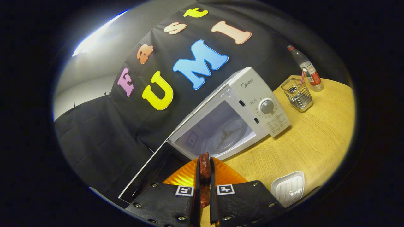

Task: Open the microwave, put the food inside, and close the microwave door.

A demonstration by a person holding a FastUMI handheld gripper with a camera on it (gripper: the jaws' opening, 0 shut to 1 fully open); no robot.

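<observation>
The food (205,168), a dark reddish strip, is being pinched between the two fingers of the gripper (205,164), which are drawn in close on either side of it, with its top end sticking up just past the fingertips. An orange plate (232,175) is lying just beneath and behind the fingers. Just ahead, the microwave (249,94) is standing with its cavity exposed and the glass turntable (228,135) showing inside; its door (148,173) is being left swung wide to the left of the fingers.

The strip is being gripped only along its narrow sides, so it is judged that it could be squeezed out or dropped onto the wooden table (315,142) short of the cavity. The lower lip of the opening could be struck if the gripper is being carried too low, and the open door could be knocked by a leftward drift. Well apart, a wire basket (298,94), a bottle (306,67) and a white tray (288,187) are sitting clear of the path.
</observation>
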